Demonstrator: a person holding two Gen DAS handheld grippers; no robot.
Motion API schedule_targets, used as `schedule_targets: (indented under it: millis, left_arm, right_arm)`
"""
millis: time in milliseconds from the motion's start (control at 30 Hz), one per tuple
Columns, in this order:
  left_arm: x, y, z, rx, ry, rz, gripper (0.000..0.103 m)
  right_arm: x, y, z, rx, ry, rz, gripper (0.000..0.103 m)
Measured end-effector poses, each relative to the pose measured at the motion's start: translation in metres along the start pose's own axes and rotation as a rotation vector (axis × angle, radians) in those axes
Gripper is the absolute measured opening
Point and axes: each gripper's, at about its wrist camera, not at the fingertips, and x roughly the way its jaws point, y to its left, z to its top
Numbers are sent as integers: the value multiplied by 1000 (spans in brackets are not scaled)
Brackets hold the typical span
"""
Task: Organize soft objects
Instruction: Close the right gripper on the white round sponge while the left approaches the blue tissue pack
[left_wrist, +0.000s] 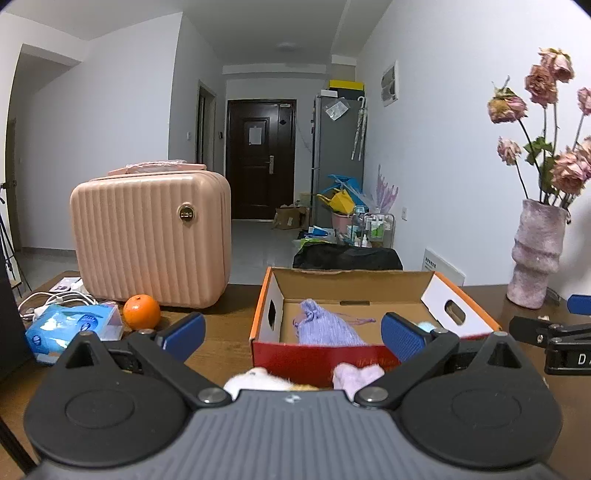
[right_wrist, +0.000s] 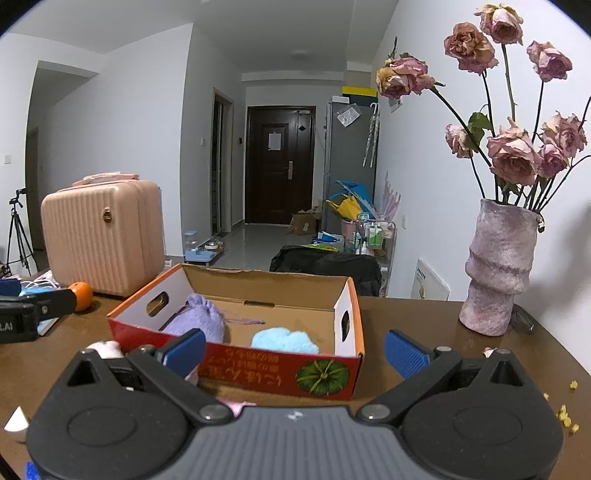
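Both grippers stand with their jaws spread wide and nothing between the ribbed blue pads: the left gripper (left_wrist: 293, 328) hovers low before the red front wall of the cardboard box (left_wrist: 325, 360), and the right gripper (right_wrist: 295, 349) hangs just in front of the same box (right_wrist: 280, 373), whose glossy red face carries a printed green pumpkin. Corrugated brown board lines the open-topped box inside, orange edges its rim, and oval hand-holes cut its white end walls. Within lies a lilac knitted drawstring pouch (right_wrist: 197, 319), ribbed and gathered at the neck, toward the left end; a fluffy sky-blue plush pad (right_wrist: 284, 341) rests against the front wall beside it. Outside, on the dark wooden table (right_wrist: 424, 314), a pale pink fuzzy item (left_wrist: 356, 374) and a white-and-tan plush (left_wrist: 255, 380) lie close before the box, partly hidden by the left gripper's body. A ridged pink hard-shell case (left_wrist: 151, 236), a smooth orange (left_wrist: 141, 311) and a rough mauve vase (right_wrist: 498, 273) of dried roses stand around.
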Motion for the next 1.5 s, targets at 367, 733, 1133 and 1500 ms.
schedule_targets:
  millis: [367, 733, 1133, 1500]
  left_arm:
    - [-41, 13, -15, -6, -1, -4, 103]
    - [-80, 27, -42, -7, 31, -19, 103]
    - [-91, 45, -69, -6, 104, -26, 103]
    - [-85, 52, -73, 5, 137, -27, 103]
  right_arm:
    - [-37, 24, -30, -11, 10, 40, 103]
    - [-69, 48, -60, -19, 21, 90, 103]
    - [-69, 71, -84, -38, 91, 115, 103]
    - [-38, 104, -106, -121, 204, 144, 96]
